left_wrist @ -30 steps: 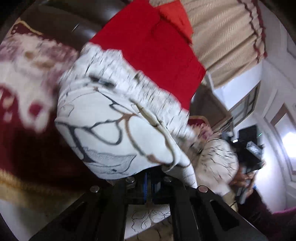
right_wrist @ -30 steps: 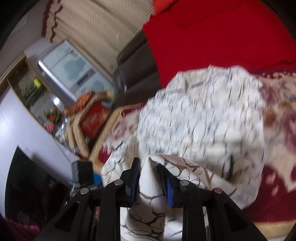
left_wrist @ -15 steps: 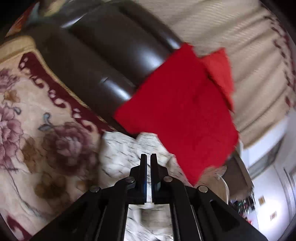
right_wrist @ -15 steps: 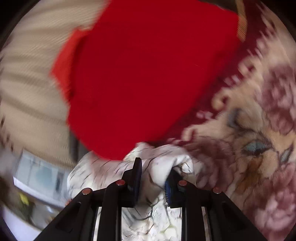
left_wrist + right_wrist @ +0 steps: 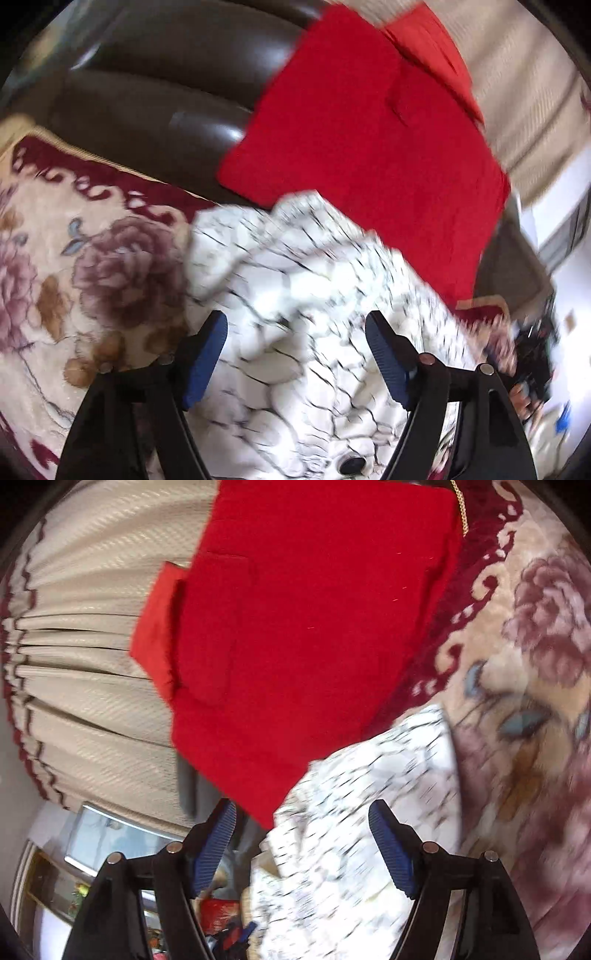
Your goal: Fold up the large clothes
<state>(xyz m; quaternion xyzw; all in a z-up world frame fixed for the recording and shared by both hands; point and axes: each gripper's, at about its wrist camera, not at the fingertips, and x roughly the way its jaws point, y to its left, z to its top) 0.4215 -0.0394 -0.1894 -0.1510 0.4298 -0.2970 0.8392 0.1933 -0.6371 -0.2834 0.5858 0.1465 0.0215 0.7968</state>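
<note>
No legible writing on white crackle-print garment (image 5: 295, 288), red cloth (image 5: 369, 122).

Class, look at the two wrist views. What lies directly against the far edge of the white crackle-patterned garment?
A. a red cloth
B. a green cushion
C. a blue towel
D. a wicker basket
A: in both views the red cloth lies at the far edge of the white garment, on the floral blanket.
</note>
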